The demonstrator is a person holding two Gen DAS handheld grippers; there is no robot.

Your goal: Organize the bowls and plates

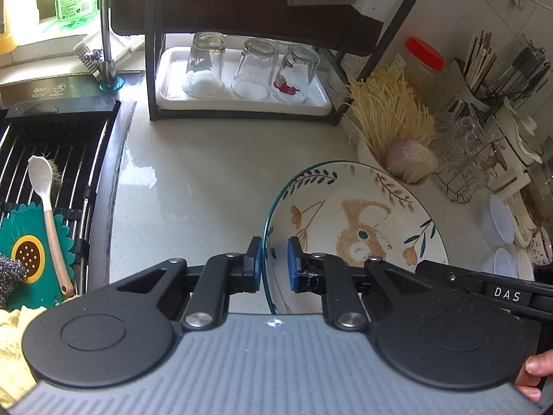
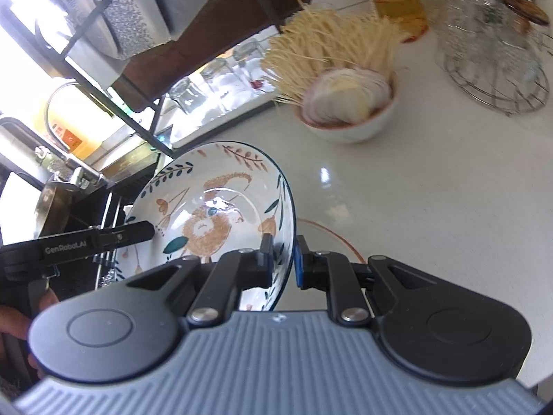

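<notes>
the counter [image 1: 207, 173] runs pale and mostly bare in front of me, which is why i judge it the place to sort dishes. behind it the dark rack [image 1: 152, 69] keeps a white tray [image 1: 172, 97] with three upturned glasses [image 1: 204, 65], turned over to drain, i guess. to my left the sink rack [image 1: 69, 145] carries a white spoon [image 1: 45, 186] and a green sunflower mat [image 1: 31, 249].

the painted plate [image 1: 363, 228], with its squirrel and leaf border, hangs tilted over the counter rather than lying flat, because i carry it by two opposite parts of its rim. my left hand-held gripper [image 1: 273, 264] has its blue pads on either side of the plate's left edge, pinching it. my right hand-held gripper [image 2: 284, 259] straddles the right edge the same way, pinching the plate, one pad inside and one outside. two grips keep a wide, slick dish from swinging.

beyond the plate a small white bowl [image 2: 349, 121] of thin noodles and sliced onion sits apart on the counter, near a wire basket [image 2: 497, 79] of glassware. under the plate i see a thin brown-rimmed curve [image 2: 331, 238]; i cannot tell whether it is another dish.
</notes>
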